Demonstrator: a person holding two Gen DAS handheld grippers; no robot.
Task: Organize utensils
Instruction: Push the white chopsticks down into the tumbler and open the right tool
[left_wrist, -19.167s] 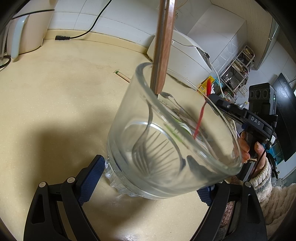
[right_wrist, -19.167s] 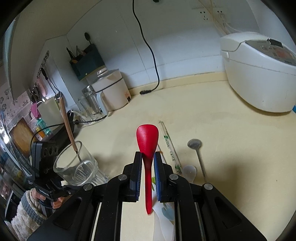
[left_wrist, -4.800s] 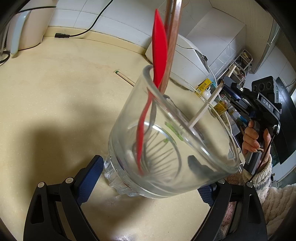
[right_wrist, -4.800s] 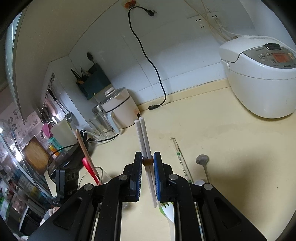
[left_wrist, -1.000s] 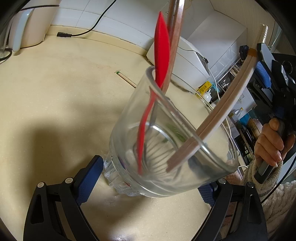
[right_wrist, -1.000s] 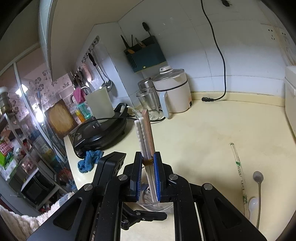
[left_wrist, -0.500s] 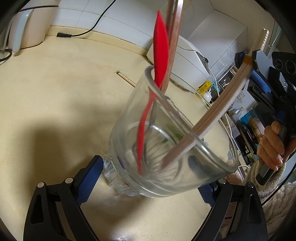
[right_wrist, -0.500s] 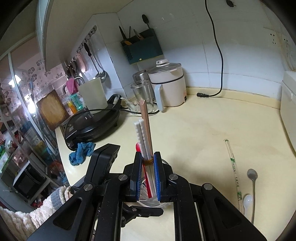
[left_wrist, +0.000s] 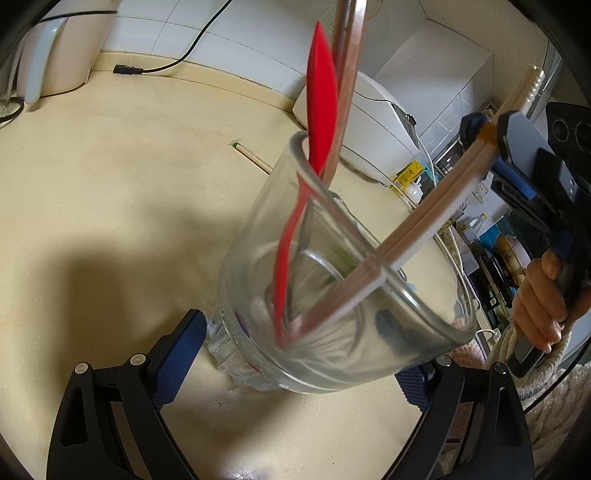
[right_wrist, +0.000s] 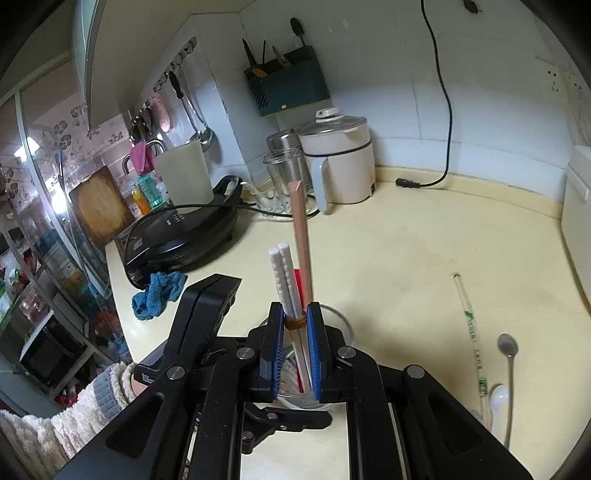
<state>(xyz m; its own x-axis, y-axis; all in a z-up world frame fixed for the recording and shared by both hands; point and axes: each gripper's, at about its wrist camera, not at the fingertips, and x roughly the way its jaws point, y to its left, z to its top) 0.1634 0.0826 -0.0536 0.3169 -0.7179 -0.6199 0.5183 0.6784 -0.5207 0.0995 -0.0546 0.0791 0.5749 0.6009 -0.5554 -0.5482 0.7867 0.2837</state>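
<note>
My left gripper (left_wrist: 295, 343) is shut on a clear glass cup (left_wrist: 332, 280) standing on the beige counter (left_wrist: 110, 192). In the cup lean a red spoon (left_wrist: 323, 110) and a wooden-handled utensil (left_wrist: 349, 66). My right gripper (right_wrist: 295, 332) is shut on a banded pair of white chopsticks (right_wrist: 282, 273), whose lower ends are inside the cup (right_wrist: 340, 325); they also show in the left wrist view (left_wrist: 436, 221). On the counter to the right lie a wrapped pair of chopsticks (right_wrist: 471, 328), a metal spoon (right_wrist: 508, 354) and a white spoon (right_wrist: 498, 398).
A white rice cooker (left_wrist: 373, 122) stands behind the cup. A kettle (right_wrist: 340, 158), a glass jar (right_wrist: 284, 177), a black griddle (right_wrist: 181, 232) and a blue cloth (right_wrist: 157, 291) sit at the counter's far left. A black cord (right_wrist: 439, 110) hangs down the wall.
My right gripper has lowered the white chopsticks deeper into the cup over the last second. The cup, the red spoon and my left gripper have not moved.
</note>
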